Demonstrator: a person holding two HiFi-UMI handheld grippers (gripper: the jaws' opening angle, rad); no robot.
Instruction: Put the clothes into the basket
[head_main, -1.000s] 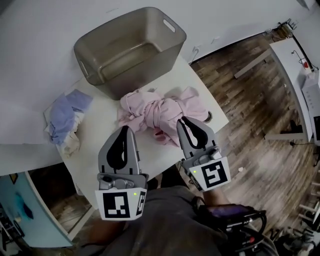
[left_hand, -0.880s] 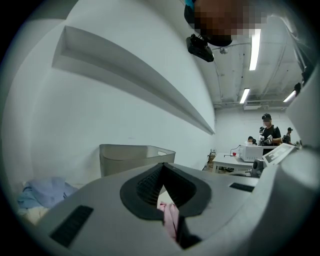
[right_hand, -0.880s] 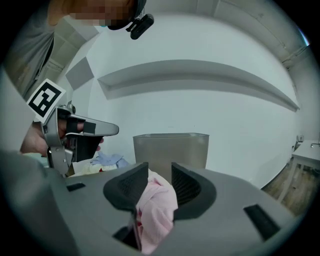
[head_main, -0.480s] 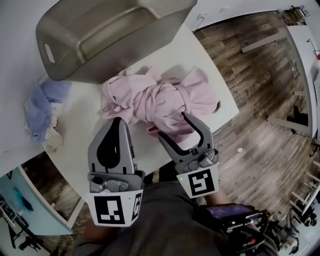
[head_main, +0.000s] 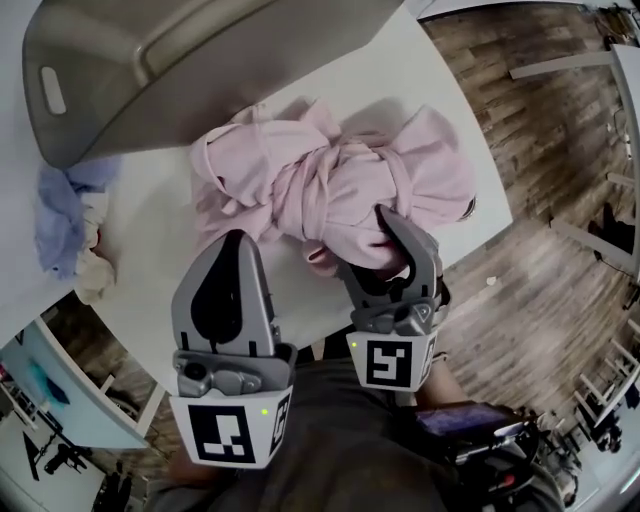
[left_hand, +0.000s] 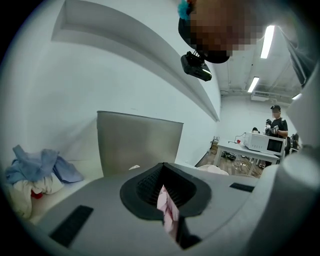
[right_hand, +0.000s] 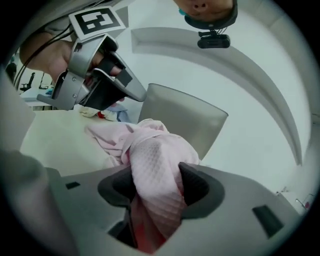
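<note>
Pink clothes (head_main: 330, 185) bunched on table (head_main: 150, 265) at frame centre, just below basket (head_main: 150, 60) at upper left. Right claw (head_main: 365, 240) just closing, pinching the clothes. Left claw (head_main: 237, 240) pressed together at their lower left edge.

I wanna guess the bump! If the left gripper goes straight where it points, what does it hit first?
Probably the pink clothes right before the left gripper; the grey basket stands behind. Depth is unclear.
</note>
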